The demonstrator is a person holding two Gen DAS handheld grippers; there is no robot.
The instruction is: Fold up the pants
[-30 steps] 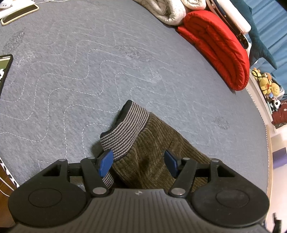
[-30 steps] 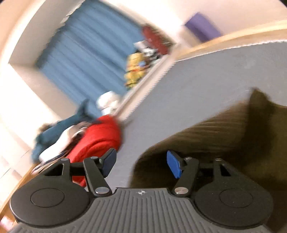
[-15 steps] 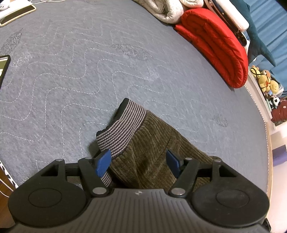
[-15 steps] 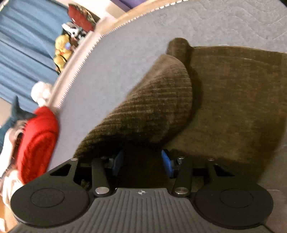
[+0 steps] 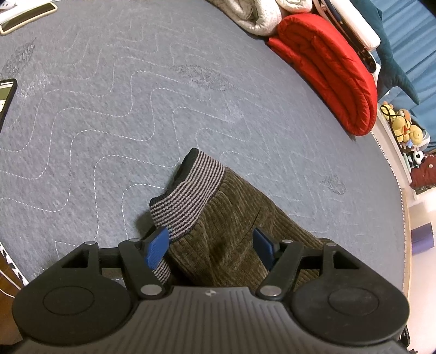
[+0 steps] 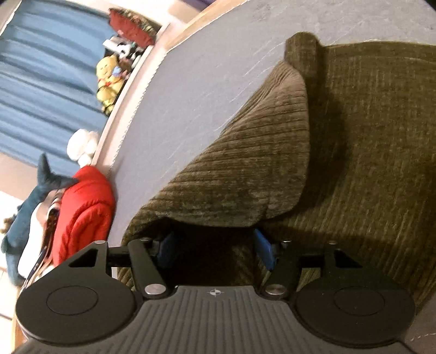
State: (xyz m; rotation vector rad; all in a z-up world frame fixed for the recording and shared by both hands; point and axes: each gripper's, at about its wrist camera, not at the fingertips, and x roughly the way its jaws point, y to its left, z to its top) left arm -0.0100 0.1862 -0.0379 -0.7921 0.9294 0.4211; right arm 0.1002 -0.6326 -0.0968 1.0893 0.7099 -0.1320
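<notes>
Olive corduroy pants (image 5: 231, 217) with a grey-and-black striped waistband (image 5: 188, 196) lie bunched on a grey quilted bed (image 5: 109, 109). My left gripper (image 5: 209, 246) is open, its blue pads on either side of the waistband end, which rises between them. In the right wrist view the pants (image 6: 368, 136) spread flat with one fold (image 6: 245, 168) draped over the fingers. My right gripper (image 6: 215, 249) is open with its pads wide apart under that fold; the left pad is in shadow.
A red rolled quilt (image 5: 332, 70) and pale blankets (image 5: 253, 13) lie at the bed's far edge, with a shark plush (image 5: 392, 62), stuffed toys (image 5: 406, 128) and blue curtains beyond. A phone (image 5: 5, 95) lies at the left.
My right gripper swung down from the room towards the pants and now sits under a fold; its pads narrowed half a second ago and are wider now. The left gripper barely shifted.
</notes>
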